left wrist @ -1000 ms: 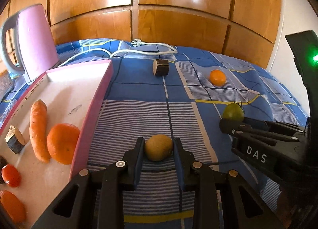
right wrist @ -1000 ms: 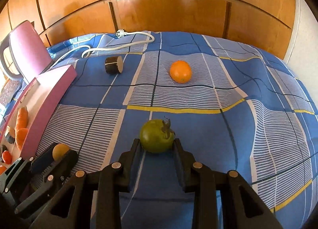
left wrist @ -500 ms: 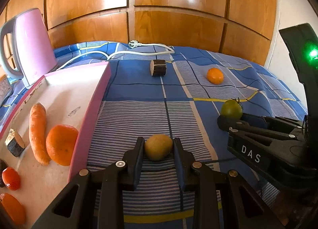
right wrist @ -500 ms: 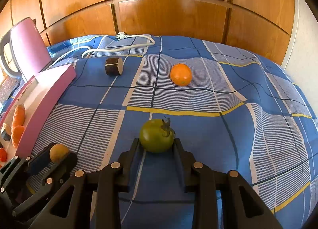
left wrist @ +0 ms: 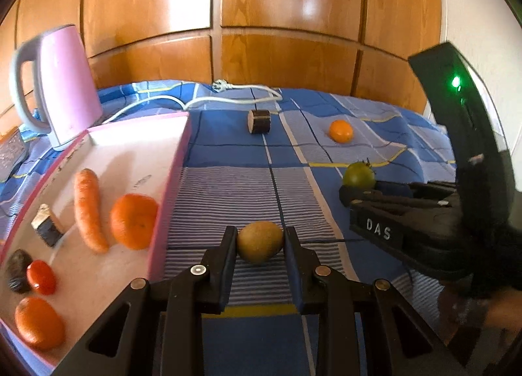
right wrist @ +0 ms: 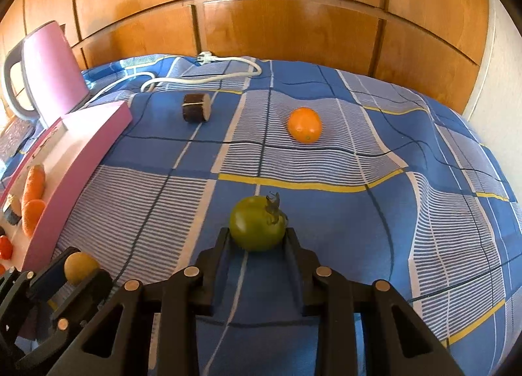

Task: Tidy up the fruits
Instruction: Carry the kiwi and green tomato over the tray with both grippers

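Note:
My left gripper [left wrist: 260,239] is shut on a brown kiwi [left wrist: 260,241], held just right of the pink tray [left wrist: 176,160]. The tray holds a carrot [left wrist: 86,204], an orange [left wrist: 133,221], a small red tomato [left wrist: 41,277], a second orange fruit [left wrist: 39,323] and dark pieces. My right gripper [right wrist: 257,236] is shut on a green tomato [right wrist: 256,227] with a dried stem, over the blue checked cloth [right wrist: 326,213]. An orange [right wrist: 305,125] and a dark cut log-shaped piece [right wrist: 195,107] lie farther back on the cloth. The left gripper with the kiwi [right wrist: 80,267] shows at lower left in the right wrist view.
A pink kettle [left wrist: 62,85] stands behind the tray at the left. A white power cord [left wrist: 228,100] runs along the cloth's far edge. Wooden wardrobe panels [left wrist: 277,17] close off the back, and a white wall [right wrist: 502,82] is at the right.
The left gripper with the kiwi has shifted a little, so the tray and its contents sit closer and lower in its view. The right gripper keeps its hold on the green tomato with little movement.

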`<action>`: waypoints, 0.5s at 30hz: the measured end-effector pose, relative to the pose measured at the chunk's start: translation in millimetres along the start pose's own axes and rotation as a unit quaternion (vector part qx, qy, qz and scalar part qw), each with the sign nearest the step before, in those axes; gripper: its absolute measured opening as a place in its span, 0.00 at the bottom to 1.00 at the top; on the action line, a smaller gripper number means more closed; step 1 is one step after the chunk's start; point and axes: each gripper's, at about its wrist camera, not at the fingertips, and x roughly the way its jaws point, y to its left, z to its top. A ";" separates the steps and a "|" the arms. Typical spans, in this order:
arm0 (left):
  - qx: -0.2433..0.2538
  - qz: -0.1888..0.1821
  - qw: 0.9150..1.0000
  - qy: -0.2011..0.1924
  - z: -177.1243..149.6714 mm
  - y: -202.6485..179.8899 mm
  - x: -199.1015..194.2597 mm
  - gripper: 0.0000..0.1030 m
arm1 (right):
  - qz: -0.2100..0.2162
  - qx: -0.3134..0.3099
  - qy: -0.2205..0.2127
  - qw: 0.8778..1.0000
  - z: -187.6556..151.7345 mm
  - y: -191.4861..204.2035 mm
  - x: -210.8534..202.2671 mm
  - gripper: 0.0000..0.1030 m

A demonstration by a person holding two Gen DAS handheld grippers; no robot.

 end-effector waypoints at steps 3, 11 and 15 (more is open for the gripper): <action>-0.009 0.001 1.000 -0.015 1.4 3.9 -13.1 0.27 | 0.007 -0.005 -0.010 1.000 -1.2 6.3 -9.3 0.31; -0.029 0.022 0.998 -0.047 0.0 19.4 -42.5 0.28 | 0.025 0.006 -0.040 0.999 -4.8 12.1 -34.7 0.31; -0.047 0.032 0.997 -0.056 -0.8 31.5 -53.6 0.28 | 0.035 0.003 -0.055 0.998 -8.1 17.6 -46.2 0.31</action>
